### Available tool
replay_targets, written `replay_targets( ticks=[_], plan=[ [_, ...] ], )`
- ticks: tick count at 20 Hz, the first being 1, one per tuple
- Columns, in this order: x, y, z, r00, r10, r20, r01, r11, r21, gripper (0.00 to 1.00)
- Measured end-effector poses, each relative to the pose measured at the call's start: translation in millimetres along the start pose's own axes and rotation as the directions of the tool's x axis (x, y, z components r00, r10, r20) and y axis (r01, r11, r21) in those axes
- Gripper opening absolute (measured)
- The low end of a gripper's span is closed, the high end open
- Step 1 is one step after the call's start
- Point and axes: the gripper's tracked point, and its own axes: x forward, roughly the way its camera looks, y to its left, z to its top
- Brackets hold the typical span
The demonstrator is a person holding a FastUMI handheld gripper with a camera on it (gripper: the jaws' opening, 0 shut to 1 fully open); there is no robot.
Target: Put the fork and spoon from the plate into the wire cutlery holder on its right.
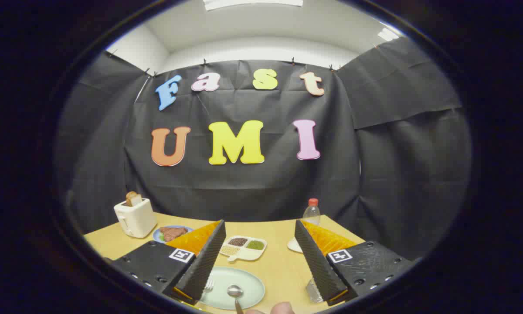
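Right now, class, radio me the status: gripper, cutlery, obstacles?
Gripper open, holding nothing. Spoon and fork on plate, between the fingers. Wire holder partly hidden behind one finger. Divided dish beyond plate, not blocking.

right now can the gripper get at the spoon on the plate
Probably yes: the gripper is open, the spoon lies on the plate between its fingers, nothing over it; the fork sits beside the spoon.

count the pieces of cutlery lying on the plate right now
2: the fork on the plate by one finger, and the spoon mid-plate between the open fingers. Their handles run out of sight.
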Motion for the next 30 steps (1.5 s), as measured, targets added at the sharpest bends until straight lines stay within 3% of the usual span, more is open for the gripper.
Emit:
replay_targets(
  ticks=[7, 12, 17, 22, 25, 30],
  plan=[
    [-5, 4, 6, 1.000, 0.004, -0.005, -0.004, 1.000, -0.027, 0.95],
    [-15, 10, -6, 0.998, 0.030, -0.051, -0.035, 0.993, -0.109, 0.95],
    [-16, -3, 1, 0.999, 0.020, -0.043, -0.021, 0.999, -0.033, 0.95],
    [-13, -14, -2, 0.998, 0.005, -0.061, -0.007, 0.999, -0.043, 0.95],
    [-11, -13, -22, 0.989, 0.034, -0.146, -0.039, 0.999, -0.031, 0.95],
    [-24, -2, -66, 0.931, 0.099, -0.350, -0.124, 0.991, -0.050, 0.95]
  ],
)
